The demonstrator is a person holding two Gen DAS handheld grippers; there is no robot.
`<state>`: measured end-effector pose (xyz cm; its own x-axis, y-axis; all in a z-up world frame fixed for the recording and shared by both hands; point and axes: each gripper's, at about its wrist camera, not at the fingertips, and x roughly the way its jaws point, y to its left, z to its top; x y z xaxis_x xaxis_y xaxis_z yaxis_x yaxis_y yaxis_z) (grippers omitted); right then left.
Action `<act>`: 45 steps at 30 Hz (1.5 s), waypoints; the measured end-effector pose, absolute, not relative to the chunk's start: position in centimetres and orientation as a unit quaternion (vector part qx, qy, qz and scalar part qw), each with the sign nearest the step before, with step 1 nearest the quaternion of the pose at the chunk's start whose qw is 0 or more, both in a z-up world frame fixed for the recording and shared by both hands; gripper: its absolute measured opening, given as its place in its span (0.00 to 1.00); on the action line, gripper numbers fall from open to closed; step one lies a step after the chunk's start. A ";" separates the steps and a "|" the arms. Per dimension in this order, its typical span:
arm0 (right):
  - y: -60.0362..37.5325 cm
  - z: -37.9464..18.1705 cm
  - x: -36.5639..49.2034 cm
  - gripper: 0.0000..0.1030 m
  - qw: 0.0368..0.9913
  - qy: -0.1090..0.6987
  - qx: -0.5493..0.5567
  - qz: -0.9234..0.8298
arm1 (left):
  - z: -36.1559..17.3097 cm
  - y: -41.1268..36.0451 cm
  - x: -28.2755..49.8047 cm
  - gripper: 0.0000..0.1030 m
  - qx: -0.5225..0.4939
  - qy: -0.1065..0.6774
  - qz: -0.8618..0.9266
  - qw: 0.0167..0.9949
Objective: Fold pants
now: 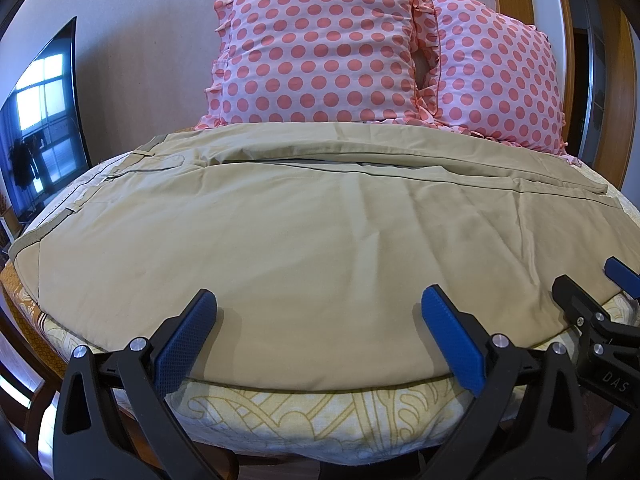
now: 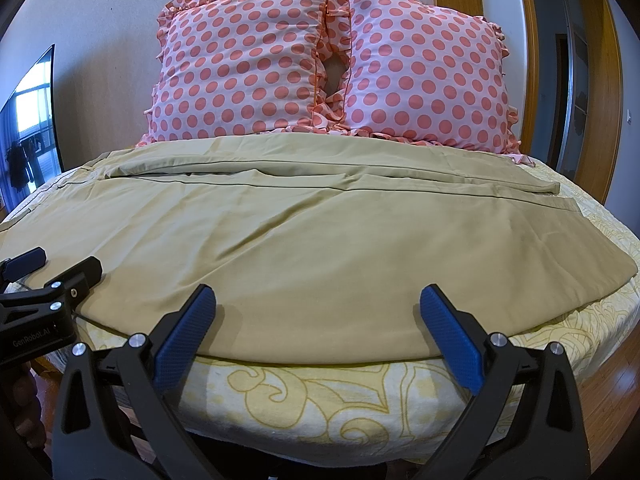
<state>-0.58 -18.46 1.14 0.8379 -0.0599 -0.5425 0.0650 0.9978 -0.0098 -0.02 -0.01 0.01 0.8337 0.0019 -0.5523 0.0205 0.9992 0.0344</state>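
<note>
Khaki pants lie spread sideways across the bed, waistband with belt loops at the left, leg hems at the right. The far leg lies beside the near one with a seam gap between them. My left gripper hovers open over the pants' near edge, blue pads wide apart, nothing between them. My right gripper is open too, over the near edge farther right. Each gripper shows in the other's view: the right gripper at the far right edge, the left gripper at the far left edge.
Two pink polka-dot pillows lean on the wall behind the pants. A cream sheet with yellow pattern covers the mattress, whose front edge is just under the grippers. A dark TV screen stands left; a wooden door frame right.
</note>
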 end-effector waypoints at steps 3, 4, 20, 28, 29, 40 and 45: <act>-18.4 1.1 -0.6 0.98 0.959 0.283 0.005 -0.033 | 0.0 0.0 0.0 0.99 0.019 0.288 -0.005 0.957; -18.3 1.1 -0.6 0.98 0.959 0.283 0.005 -0.033 | 0.0 0.0 0.0 0.99 0.019 0.289 -0.005 0.957; -21.9 3.6 1.2 0.98 0.963 0.269 0.020 0.009 | 1.0 -0.1 1.1 0.99 0.031 0.309 -0.008 0.951; -34.9 11.1 12.7 0.98 0.946 0.286 0.082 -0.129 | 4.9 -0.4 3.6 0.99 0.027 0.261 -0.003 0.965; -36.5 11.2 14.3 0.98 0.940 0.292 0.095 -0.145 | 5.1 -0.5 4.0 0.99 0.026 0.259 -0.002 0.966; -51.1 5.4 32.1 0.44 0.838 0.402 0.256 -0.265 | 5.5 -0.6 8.2 0.99 0.003 0.280 -0.014 0.960; -50.9 4.0 35.9 0.43 0.824 0.424 0.239 -0.290 | 5.0 0.0 9.1 0.99 -0.018 0.304 -0.029 0.952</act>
